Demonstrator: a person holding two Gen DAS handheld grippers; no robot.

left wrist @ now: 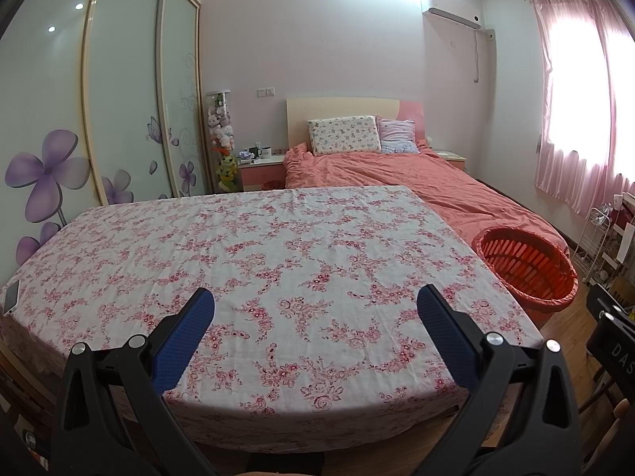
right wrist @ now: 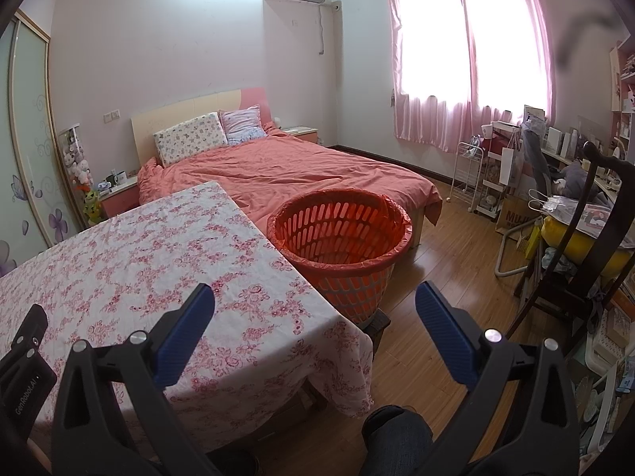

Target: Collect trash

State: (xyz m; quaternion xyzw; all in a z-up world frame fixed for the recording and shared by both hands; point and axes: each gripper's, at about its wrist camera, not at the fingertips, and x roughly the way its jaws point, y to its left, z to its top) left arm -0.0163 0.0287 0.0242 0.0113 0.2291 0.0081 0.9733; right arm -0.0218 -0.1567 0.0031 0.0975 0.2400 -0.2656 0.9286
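An orange slatted basket (right wrist: pixel 341 238) lined with a red bag stands on the floor by the table's right corner; it also shows in the left wrist view (left wrist: pixel 528 265). I see no trash on the floral tablecloth (left wrist: pixel 258 261). My left gripper (left wrist: pixel 315 309) is open and empty above the table's near edge. My right gripper (right wrist: pixel 315 305) is open and empty above the table's right corner (right wrist: pixel 337 317), short of the basket. The left gripper's body shows at the right wrist view's lower left (right wrist: pixel 24 357).
A phone (left wrist: pixel 11 297) lies at the table's left edge. A bed with a salmon cover (right wrist: pixel 297 170) stands behind the table. A dark wooden chair (right wrist: pixel 587 246) and cluttered shelves (right wrist: pixel 492 174) fill the right side. A wardrobe (left wrist: pixel 119 99) stands left. My knee (right wrist: pixel 397 432) is below.
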